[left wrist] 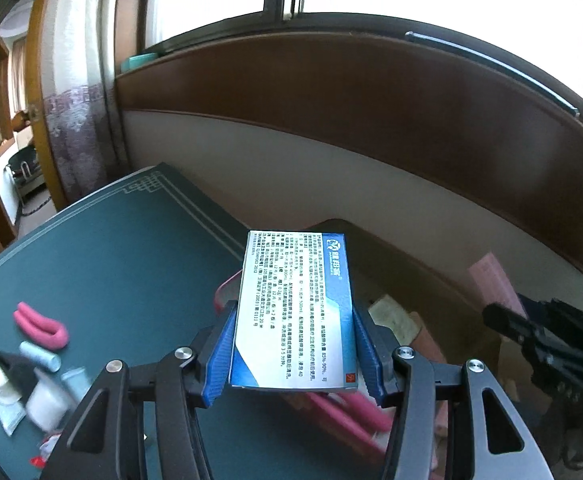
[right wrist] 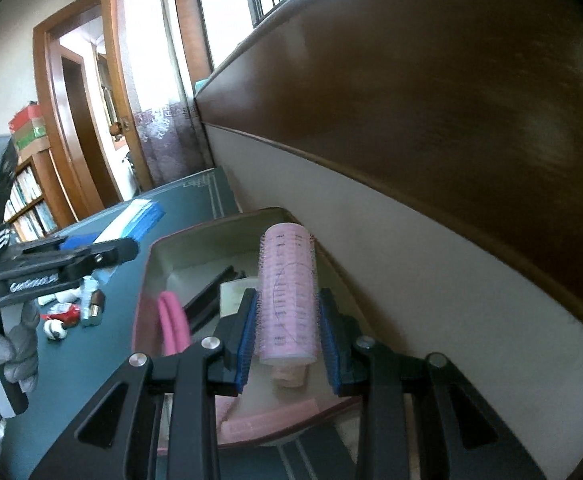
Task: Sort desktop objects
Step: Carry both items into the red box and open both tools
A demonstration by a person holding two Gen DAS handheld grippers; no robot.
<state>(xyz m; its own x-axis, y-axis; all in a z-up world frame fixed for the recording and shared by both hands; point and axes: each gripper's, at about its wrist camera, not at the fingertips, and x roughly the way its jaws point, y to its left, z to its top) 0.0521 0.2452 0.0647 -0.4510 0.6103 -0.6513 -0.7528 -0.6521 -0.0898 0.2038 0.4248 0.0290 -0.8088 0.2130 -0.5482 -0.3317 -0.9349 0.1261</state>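
Observation:
My left gripper (left wrist: 295,344) is shut on a flat blue and white printed box (left wrist: 295,300), its blue pads pressing both long sides. The box hangs over the near edge of a pink bin (left wrist: 222,294). In the right wrist view my right gripper (right wrist: 287,332) is shut on a pink cylindrical hair roller (right wrist: 287,288), held above the pink bin (right wrist: 147,280) by the wall. The bin holds a pink loop (right wrist: 171,320), a black strip (right wrist: 211,288) and a pale card (right wrist: 233,296). The left gripper (right wrist: 123,248) with the box (right wrist: 139,220) shows at the left, and the right gripper (left wrist: 531,336) shows at the right.
On the green desk mat (left wrist: 111,260) to the left lie a pink U-shaped clip (left wrist: 41,326), a pale blue cylinder (left wrist: 39,356) and white bottles (left wrist: 47,400). A gloved hand (right wrist: 15,344) holds the left gripper. A white wall with brown panelling runs close behind the bin.

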